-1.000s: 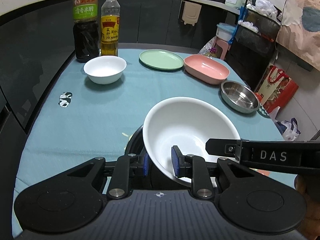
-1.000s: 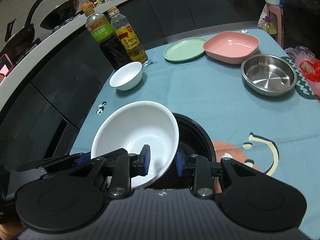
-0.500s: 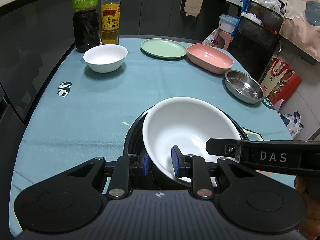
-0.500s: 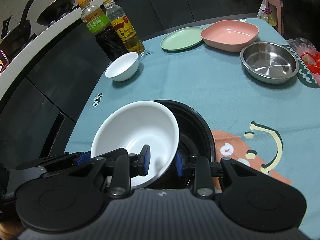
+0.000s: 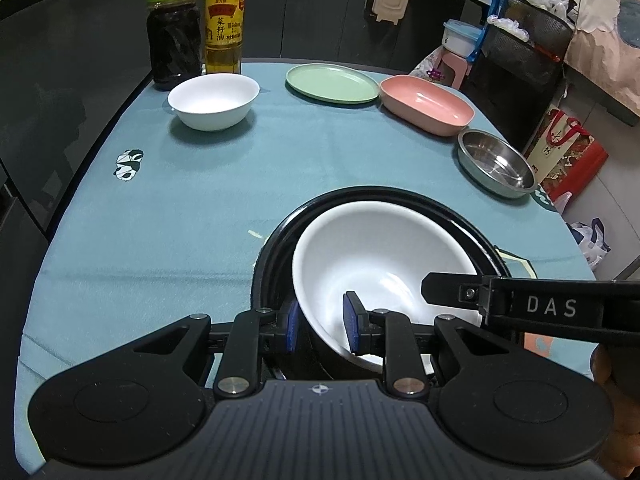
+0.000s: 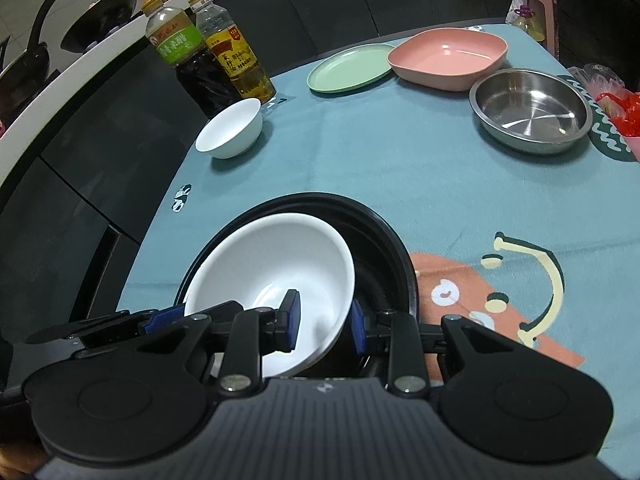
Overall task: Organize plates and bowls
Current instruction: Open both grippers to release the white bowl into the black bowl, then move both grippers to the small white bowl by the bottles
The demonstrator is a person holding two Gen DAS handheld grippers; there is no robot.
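Observation:
A large white bowl [image 5: 380, 264] sits tilted inside a wider black bowl [image 5: 360, 193] at the near edge of the table. My left gripper [image 5: 322, 326] is shut on the white bowl's near rim, one blue pad inside and one outside. In the right wrist view my right gripper [image 6: 324, 324] is shut on the right rim of the same white bowl [image 6: 272, 264], above the black bowl [image 6: 384, 224]. Each gripper shows in the other's view: the right gripper's finger [image 5: 444, 292] and the left gripper's finger [image 6: 160, 316].
On the teal tablecloth [image 5: 200, 208] farther back stand a small white bowl [image 5: 214, 100], a green plate [image 5: 332, 84], a pink dish [image 5: 426, 106] and a steel bowl [image 5: 496, 166]. A vinegar bottle [image 5: 174, 24] and an oil bottle [image 5: 223, 20] stand at the back left.
The white bowl, held by both grippers, has sunk into the black bowl, whose rim now shows around its far side. Both grips are unchanged.

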